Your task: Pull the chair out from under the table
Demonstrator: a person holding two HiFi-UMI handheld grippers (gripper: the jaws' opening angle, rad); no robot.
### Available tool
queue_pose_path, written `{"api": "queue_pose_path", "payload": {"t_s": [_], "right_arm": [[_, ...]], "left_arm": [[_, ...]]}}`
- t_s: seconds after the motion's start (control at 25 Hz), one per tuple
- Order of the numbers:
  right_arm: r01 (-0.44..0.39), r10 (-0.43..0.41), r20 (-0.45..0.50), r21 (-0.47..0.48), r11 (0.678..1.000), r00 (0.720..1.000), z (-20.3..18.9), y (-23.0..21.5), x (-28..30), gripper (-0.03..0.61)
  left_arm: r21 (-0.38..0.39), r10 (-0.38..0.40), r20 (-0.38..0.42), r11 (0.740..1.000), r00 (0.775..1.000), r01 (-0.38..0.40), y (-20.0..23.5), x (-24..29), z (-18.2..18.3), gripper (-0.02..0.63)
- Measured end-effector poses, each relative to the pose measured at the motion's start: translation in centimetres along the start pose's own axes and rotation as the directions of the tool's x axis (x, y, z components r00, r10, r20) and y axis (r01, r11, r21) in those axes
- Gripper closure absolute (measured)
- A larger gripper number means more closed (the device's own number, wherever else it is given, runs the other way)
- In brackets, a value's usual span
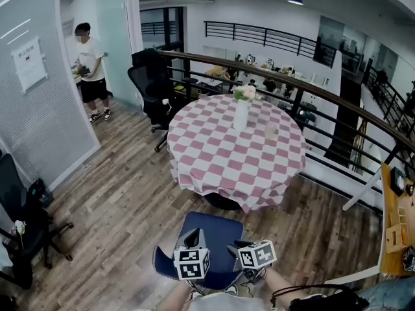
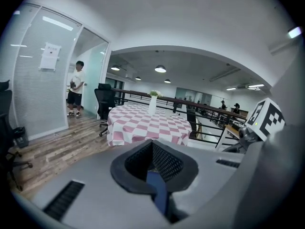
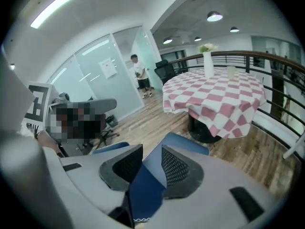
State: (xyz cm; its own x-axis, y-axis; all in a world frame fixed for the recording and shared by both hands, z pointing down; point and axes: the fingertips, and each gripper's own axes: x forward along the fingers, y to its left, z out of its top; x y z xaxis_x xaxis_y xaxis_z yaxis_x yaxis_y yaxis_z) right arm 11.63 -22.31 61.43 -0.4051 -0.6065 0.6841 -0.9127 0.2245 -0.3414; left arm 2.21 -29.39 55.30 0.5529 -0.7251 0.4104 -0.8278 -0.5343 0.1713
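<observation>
The blue chair (image 1: 211, 234) stands on the wood floor just in front of me, its seat on the near side of the round table (image 1: 237, 155) with the pink-and-white checked cloth. Both grippers sit at the chair's back edge. In the head view my left gripper (image 1: 193, 240) and my right gripper (image 1: 238, 246) are side by side under their marker cubes. In the left gripper view my left gripper (image 2: 153, 174) is shut on a thin blue edge of the chair (image 2: 157, 193). In the right gripper view my right gripper (image 3: 149, 168) is shut on the blue chair back (image 3: 144, 191).
A white vase of flowers (image 1: 241, 112) and a glass (image 1: 270, 131) stand on the table. A black office chair (image 1: 150, 89) is behind the table at the left, another black chair (image 1: 19, 220) by the glass wall. A person (image 1: 91, 70) stands far left. A railing (image 1: 337, 102) curves behind.
</observation>
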Motion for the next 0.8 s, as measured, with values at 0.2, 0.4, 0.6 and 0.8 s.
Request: {"api": "queue_pose_path", "payload": {"t_s": [0.2,0.4,0.6,0.8], "right_arm": [[0.139,-0.153,0.141,0.107,0.985,0.978,2.3,-4.2,-3.5,0.479],[0.238,-0.283,0.234,0.203,0.950,0.930,3.3,-7.3,-6.4,0.517],[0.265,-0.342,0.308,0.266,0.927,0.888,3.9,-8.4,-8.1,0.545],[0.268,-0.370,0.335,0.312,0.911,0.866,4.1,-9.3,-8.9,0.549]], "left_arm": [[0.021,-0.043,0.022,0.999,0.999,0.043,-2.7,1.4,1.9,0.614],[0.043,-0.082,0.030,0.996,0.996,0.080,-5.2,2.4,2.6,0.614],[0.055,-0.115,0.031,0.992,0.993,0.113,-7.1,3.2,2.8,0.614],[0.066,-0.136,0.031,0.989,0.990,0.134,-8.3,3.8,3.0,0.614]]}}
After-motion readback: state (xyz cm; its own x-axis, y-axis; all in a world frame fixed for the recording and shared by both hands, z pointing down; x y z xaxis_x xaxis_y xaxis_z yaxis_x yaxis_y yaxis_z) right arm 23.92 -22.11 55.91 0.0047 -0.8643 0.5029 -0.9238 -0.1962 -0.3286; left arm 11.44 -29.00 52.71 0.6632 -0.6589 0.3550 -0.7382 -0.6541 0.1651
